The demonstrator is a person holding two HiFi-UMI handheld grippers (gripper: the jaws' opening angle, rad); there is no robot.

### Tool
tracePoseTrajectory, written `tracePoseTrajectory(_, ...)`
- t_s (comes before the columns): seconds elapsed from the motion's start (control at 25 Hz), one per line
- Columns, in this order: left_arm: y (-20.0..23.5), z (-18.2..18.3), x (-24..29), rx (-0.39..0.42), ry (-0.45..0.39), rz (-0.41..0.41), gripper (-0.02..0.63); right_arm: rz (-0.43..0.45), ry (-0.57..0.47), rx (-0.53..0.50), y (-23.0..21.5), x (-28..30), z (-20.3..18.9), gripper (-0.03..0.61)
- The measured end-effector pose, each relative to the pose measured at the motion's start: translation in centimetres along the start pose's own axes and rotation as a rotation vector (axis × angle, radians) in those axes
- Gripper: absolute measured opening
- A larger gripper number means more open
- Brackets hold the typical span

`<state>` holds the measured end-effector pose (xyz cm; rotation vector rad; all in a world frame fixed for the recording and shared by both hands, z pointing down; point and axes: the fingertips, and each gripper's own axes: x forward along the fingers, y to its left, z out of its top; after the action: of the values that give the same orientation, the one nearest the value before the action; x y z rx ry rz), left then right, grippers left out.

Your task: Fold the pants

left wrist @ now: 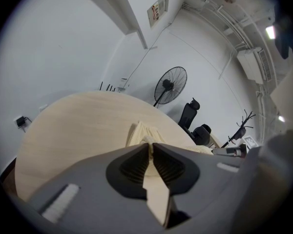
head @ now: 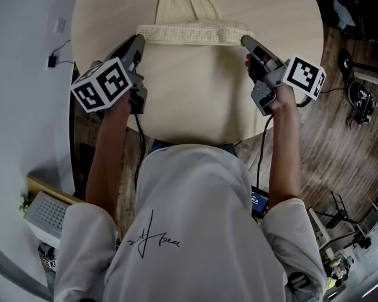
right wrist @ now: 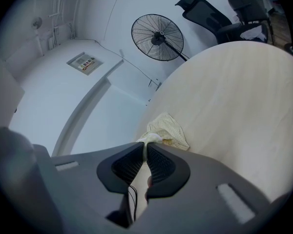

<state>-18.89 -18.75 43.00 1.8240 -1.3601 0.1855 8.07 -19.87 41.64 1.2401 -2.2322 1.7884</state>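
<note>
Pale yellow checked pants (head: pixel 190 19) lie on the round wooden table (head: pixel 195 99), their waistband stretched straight across between my two grippers. My left gripper (head: pixel 139 38) is shut on the waistband's left corner, and in the left gripper view the yellow cloth (left wrist: pixel 142 133) bunches out from between its jaws (left wrist: pixel 150 144). My right gripper (head: pixel 244 40) is shut on the right corner; the right gripper view shows the fabric (right wrist: pixel 165 128) pinched at the jaw tips (right wrist: pixel 146 144). The legs run away toward the table's far side.
A standing fan (left wrist: pixel 170 86) and office chairs (left wrist: pixel 190 115) stand beyond the table. Cables and equipment lie on the wooden floor (head: pixel 340 137) to the right. A white wall is on the left.
</note>
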Motion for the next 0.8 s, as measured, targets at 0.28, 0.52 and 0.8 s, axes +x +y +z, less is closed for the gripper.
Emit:
tracePoseTrajectory(0.28,0.24,0.3,-0.13,0.001,-0.011,0.006,0.084,0.025,0.018,0.007,-0.03,0.56,0.03,0.023)
tracePoseTrajectory(0.52,0.33,0.43,-0.12,0.005,-0.022,0.015,0.084,0.057,0.027,0.023,-0.04,0.71,0.05,0.023)
tracePoseTrajectory(0.8,0.76,0.13,-0.27,-0.014,-0.025,0.031,0.084,0.108,0.042,0.096,-0.38,1.29,-0.26,0.023)
